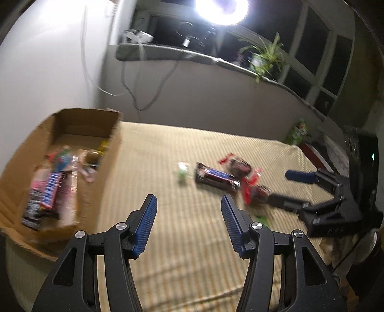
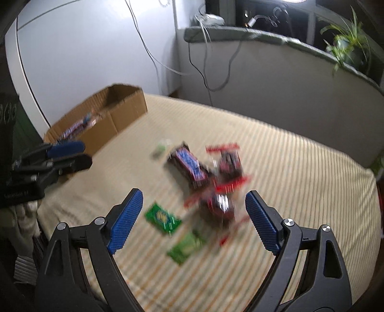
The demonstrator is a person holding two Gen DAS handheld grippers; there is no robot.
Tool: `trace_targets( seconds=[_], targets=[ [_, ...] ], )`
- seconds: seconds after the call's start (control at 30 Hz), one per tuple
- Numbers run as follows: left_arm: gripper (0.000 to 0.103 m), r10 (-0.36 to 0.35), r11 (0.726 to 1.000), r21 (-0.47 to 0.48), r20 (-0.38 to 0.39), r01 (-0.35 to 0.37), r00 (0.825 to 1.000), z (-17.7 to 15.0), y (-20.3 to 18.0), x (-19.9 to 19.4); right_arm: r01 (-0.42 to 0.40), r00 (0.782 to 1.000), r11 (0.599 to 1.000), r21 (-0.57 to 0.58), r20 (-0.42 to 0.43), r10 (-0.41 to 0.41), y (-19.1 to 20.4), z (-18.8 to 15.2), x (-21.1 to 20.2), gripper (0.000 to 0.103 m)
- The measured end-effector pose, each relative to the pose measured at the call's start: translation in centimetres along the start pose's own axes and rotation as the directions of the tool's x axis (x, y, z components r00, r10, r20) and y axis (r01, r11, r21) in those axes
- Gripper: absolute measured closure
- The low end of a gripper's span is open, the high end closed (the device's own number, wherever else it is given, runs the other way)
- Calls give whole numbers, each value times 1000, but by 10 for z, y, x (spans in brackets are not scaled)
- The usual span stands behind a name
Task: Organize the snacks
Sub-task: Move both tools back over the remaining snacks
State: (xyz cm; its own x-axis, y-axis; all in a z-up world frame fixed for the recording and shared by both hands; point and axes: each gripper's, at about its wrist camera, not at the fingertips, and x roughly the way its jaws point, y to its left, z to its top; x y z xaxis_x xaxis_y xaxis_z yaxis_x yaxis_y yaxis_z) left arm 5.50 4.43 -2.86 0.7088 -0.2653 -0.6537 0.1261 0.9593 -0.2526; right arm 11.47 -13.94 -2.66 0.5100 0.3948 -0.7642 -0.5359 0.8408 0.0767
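Loose snacks lie on the striped bed cover (image 2: pixel 288 168): a dark bar with a blue label (image 2: pixel 189 165), two red-edged packets (image 2: pixel 229 160) (image 2: pixel 218 204), two green packets (image 2: pixel 163 218) (image 2: pixel 186 247) and a small pale green item (image 2: pixel 162 146). My right gripper (image 2: pixel 193 194) hovers open just short of the pile, nothing between its fingers. At the left, an open cardboard box (image 1: pixel 72 124) holds several snacks (image 1: pixel 52 189). To the right of the box my left gripper (image 1: pixel 189 208) stands open and empty, facing the dark bar (image 1: pixel 216 178). The right gripper (image 1: pixel 278 186) shows beside a red packet (image 1: pixel 254 189).
A windowsill (image 1: pixel 192 54) with a potted plant (image 1: pixel 266 57) and a bright lamp (image 1: pixel 220 9) runs behind the bed. Cables (image 1: pixel 144 91) hang down the wall. A dark unit (image 1: pixel 364 163) stands at the bed's right edge. The left gripper (image 2: pixel 86 153) appears beside the box (image 2: pixel 100 120).
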Motion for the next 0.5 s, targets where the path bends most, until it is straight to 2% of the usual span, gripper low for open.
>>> trace_targets(
  seconds=[0.13,0.3,0.4,0.5],
  targets=[
    [48,-68,997,23,-56,69,996,-3,-17,20,-10,999,999,41,-51,12,-4,-29,4,14],
    [56,-119,990,58,-133,127,984,-4,-34,49,-19,995,996,88,-93,28,-8,-47,12,28],
    [67,-148,985,62,-170,160,974,-2,-39,63,-25,994,994,105,-104,36,-8,-52,17,36],
    [67,-161,981,73,-207,179,965,0,-45,78,-28,993,992,123,-114,43,-8,-55,22,41]
  ],
)
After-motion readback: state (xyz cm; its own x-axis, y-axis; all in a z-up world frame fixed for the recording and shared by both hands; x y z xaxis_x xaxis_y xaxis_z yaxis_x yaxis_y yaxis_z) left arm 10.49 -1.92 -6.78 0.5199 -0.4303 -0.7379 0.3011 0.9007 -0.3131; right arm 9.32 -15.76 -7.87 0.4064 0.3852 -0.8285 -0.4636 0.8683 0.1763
